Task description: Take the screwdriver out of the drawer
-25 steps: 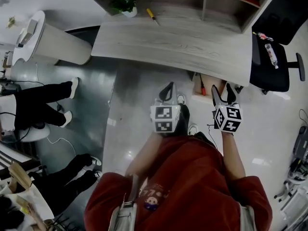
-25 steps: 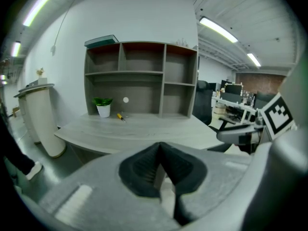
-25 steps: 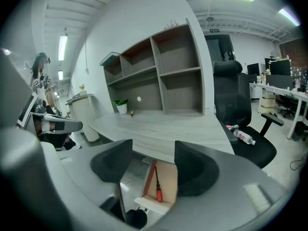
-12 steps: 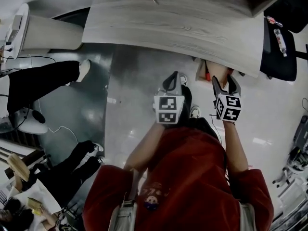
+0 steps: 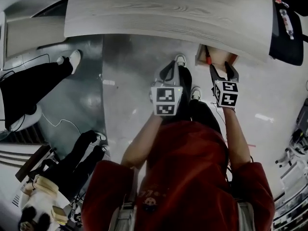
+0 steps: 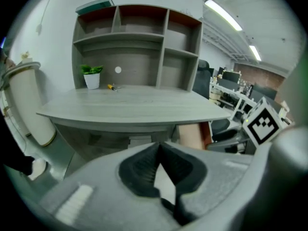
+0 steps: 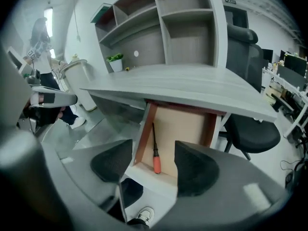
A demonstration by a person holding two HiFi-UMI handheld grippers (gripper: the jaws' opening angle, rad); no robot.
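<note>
The drawer (image 7: 171, 129) stands pulled out under the right part of the grey desk (image 7: 183, 88). A screwdriver (image 7: 155, 153) with a black shaft and an orange-red handle lies along the drawer's left side, handle towards me. In the head view the drawer (image 5: 219, 57) shows the handle (image 5: 208, 59) at its left. My right gripper (image 7: 154, 166) is open just in front of the drawer, holding nothing; the screwdriver shows between its pads. The right gripper (image 5: 223, 67) hangs over the drawer's front. My left gripper (image 6: 158, 147) is shut and empty, left of the drawer (image 5: 171, 64).
On the desk stand a shelf unit (image 6: 139, 47), a potted plant (image 6: 91, 76) and a small yellow screwdriver (image 6: 111, 86). A black office chair (image 7: 252, 134) is right of the drawer. A white rounded column (image 6: 29, 105) and seated people's legs (image 5: 29, 85) are to the left.
The desk has slid up in the head view. Both grippers have come closer to the desk's edge; the right one now reaches the drawer's front. Jaw states are unchanged.
</note>
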